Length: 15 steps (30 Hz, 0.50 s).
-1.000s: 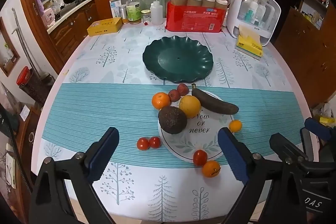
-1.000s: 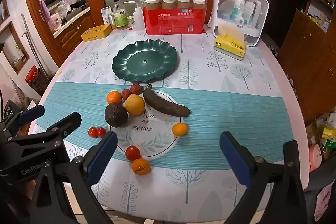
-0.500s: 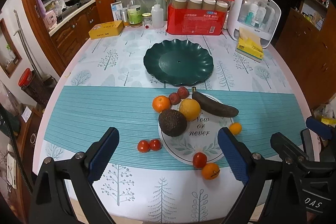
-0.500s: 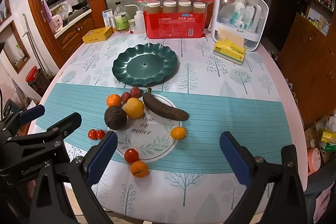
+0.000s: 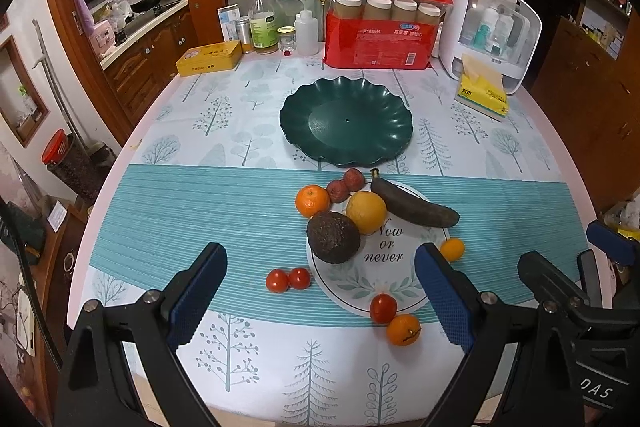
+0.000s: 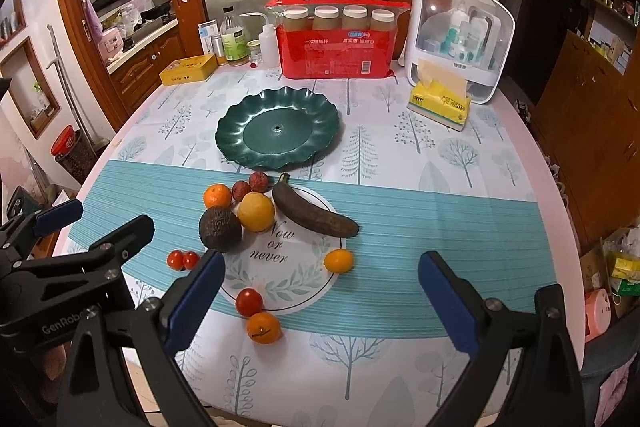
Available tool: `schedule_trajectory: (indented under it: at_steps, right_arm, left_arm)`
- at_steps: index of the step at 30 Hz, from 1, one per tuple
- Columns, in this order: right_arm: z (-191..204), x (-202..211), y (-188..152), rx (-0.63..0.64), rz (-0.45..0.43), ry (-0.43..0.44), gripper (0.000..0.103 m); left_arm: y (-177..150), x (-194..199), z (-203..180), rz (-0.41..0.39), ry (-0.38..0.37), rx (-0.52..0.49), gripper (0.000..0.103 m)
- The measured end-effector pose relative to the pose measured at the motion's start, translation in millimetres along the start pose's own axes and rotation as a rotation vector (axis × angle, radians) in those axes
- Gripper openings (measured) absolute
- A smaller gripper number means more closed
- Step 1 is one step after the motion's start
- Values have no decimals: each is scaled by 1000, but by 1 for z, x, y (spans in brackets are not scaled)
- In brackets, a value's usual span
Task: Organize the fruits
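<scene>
Fruits lying loose on the bench [image 5: 200,211], none on the green plate [image 5: 346,121] yet.

- Sitting just ahead of the left gripper [image 5: 320,259], between its finger lines: avocado [image 5: 333,237] touching a yellow orange [image 5: 366,211]; tangerine [image 5: 312,201] and two lychees [image 5: 346,185] clustering just beyond; dark banana [image 5: 414,209] lying ahead-right.
- Resting nearer, almost under the gripper: cherry tomato pair [image 5: 288,279], single tomato [image 5: 383,308] touching a small tangerine [image 5: 403,329]. Kumquat [image 5: 452,249] peeking beside the right-hand pad.
- Plate waiting farther ahead, past the whole cluster, bare.

Both grippers hovering above the near edge, jaws standing wide apart, holding nothing. Right gripper [image 6: 322,267] pointing slightly right of the fruit, kumquat lying just ahead between its pads.

Change over the last second: only slight drifting of both views, fruit sliding a little lower in frame; no fruit shifting, no jaw closing. Reading this as settling and aiming, with sorting not begun. Likely needing a descent onto one piece next; round fruit probably rolling if nudged.
</scene>
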State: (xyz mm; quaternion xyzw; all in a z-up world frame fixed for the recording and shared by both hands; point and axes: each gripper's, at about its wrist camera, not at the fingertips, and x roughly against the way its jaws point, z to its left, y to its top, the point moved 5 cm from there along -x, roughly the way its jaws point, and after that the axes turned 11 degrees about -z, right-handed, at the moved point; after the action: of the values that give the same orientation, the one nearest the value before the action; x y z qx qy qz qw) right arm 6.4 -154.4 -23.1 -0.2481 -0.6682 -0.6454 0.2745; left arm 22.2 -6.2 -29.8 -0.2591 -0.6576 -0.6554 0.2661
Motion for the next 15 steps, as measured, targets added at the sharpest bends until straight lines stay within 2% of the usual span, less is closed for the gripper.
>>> schedule_trajectory:
  at_steps: [15]
  right_arm:
    - [-2,1,7,3,-14,0,99]
  left_arm:
    - [9,-1,-2,-12,3,-11,94]
